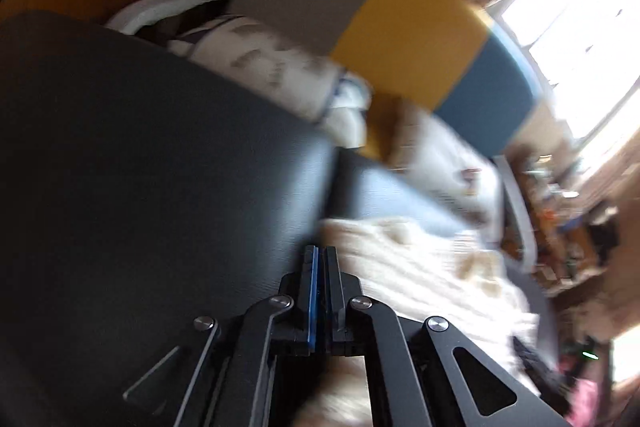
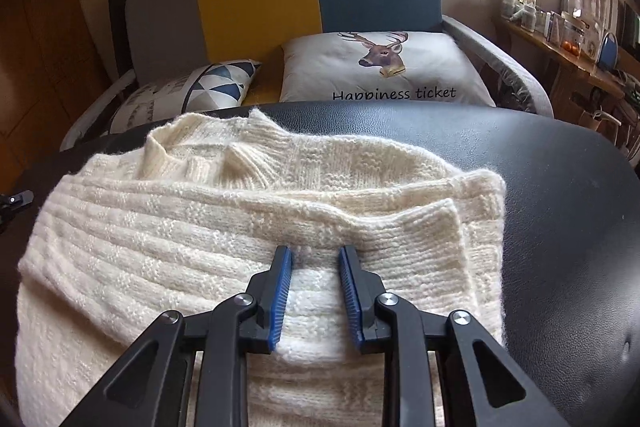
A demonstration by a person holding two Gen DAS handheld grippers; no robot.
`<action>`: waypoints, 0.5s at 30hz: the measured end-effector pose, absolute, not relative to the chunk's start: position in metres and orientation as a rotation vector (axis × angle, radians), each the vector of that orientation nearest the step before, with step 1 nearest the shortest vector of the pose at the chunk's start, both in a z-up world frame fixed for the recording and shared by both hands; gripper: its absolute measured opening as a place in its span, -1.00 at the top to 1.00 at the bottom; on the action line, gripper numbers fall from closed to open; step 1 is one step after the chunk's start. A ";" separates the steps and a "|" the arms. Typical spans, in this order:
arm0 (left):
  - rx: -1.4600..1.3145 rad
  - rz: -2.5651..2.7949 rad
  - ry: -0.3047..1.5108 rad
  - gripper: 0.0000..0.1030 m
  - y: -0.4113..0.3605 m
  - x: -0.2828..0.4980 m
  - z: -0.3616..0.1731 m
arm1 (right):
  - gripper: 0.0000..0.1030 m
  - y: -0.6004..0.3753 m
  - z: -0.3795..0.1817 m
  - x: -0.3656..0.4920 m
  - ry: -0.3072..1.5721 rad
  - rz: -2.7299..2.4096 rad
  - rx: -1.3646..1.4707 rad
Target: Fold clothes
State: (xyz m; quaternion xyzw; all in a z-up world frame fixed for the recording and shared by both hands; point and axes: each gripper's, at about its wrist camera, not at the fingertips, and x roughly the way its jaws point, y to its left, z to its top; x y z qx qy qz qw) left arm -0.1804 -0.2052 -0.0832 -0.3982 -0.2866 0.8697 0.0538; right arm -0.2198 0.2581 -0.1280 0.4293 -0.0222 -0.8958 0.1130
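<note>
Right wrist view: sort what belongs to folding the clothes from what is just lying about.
Part of the job:
cream sweater
black table
right hand-held gripper, open over the sweater

Just lying about:
deer pillow
triangle-pattern pillow
sofa
cluttered shelf

Black leather-look table top carries one cream knit sweater, folded up (collar at the far side), sitting left of the middle.
</note>
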 end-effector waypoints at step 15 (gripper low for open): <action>-1.382 2.575 -0.486 0.75 -0.138 -0.134 -0.124 | 0.46 0.260 -0.139 -0.183 -0.109 -2.532 1.246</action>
